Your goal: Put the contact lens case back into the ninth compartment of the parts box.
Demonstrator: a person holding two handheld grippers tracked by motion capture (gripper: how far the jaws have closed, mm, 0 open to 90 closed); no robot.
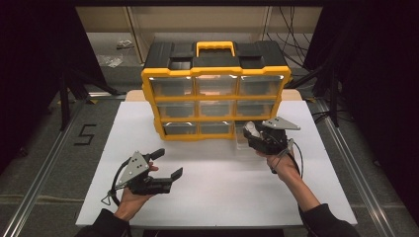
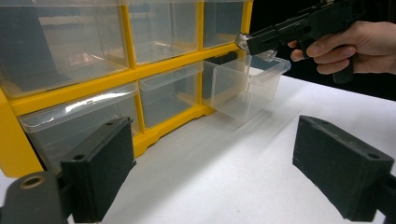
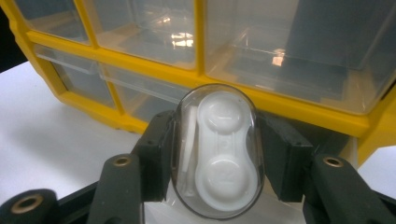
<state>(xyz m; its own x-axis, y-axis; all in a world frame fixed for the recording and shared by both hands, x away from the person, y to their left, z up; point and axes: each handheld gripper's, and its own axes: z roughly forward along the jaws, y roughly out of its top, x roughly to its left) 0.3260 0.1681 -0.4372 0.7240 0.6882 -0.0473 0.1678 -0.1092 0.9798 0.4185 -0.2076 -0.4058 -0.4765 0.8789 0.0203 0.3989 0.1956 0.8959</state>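
A yellow and black organizer (image 1: 216, 98) with clear drawers stands at the back of the white table. Its bottom right drawer (image 2: 243, 88) is pulled out onto the table. My right gripper (image 1: 252, 131) hovers just above that drawer and is shut on a contact lens case (image 3: 218, 151), a white double-cup case inside a clear oval shell. The case stands upright between the pads (image 3: 280, 154), in front of the organizer's lower rows. My left gripper (image 1: 168, 164) rests low over the table at the front left, open and holding nothing, and points toward the organizer.
The white tabletop (image 1: 222, 192) lies between both hands. The other drawers (image 2: 170, 95) are pushed in and look empty. Dark curtains and metal floor rails (image 1: 44, 163) flank the table. A "5" is marked on the floor (image 1: 85, 134) at left.
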